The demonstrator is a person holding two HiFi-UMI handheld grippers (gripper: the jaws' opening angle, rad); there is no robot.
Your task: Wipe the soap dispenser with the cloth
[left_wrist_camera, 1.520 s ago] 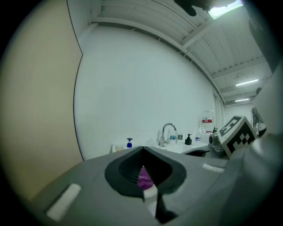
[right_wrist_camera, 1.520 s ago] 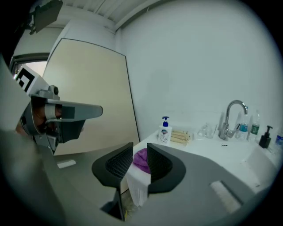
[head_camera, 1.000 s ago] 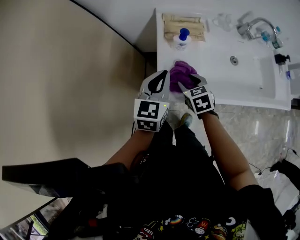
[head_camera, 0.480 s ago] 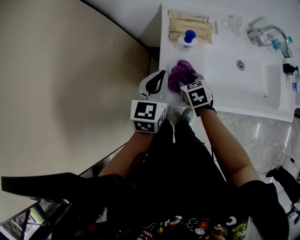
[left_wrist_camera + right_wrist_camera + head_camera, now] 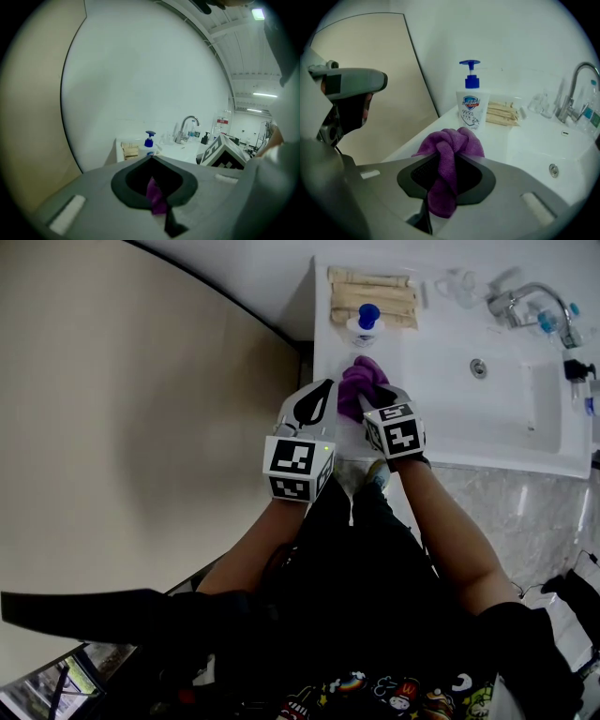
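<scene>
The soap dispenser, a white bottle with a blue pump, stands at the back left of the white sink counter; it also shows in the right gripper view and the left gripper view. My right gripper is shut on the bunched purple cloth, which bulges out past the jaws just short of the bottle. My left gripper hovers shut beside it over the counter's left edge. A purple sliver shows in its jaw opening; I cannot tell whether it is pinched.
A stack of wooden pieces lies behind the dispenser. The basin with its drain and the tap are to the right, with clear glasses and small bottles nearby. A beige wall borders the counter on the left.
Both grippers and the cloth have edged a little toward the dispenser. Their grip looks unchanged.
</scene>
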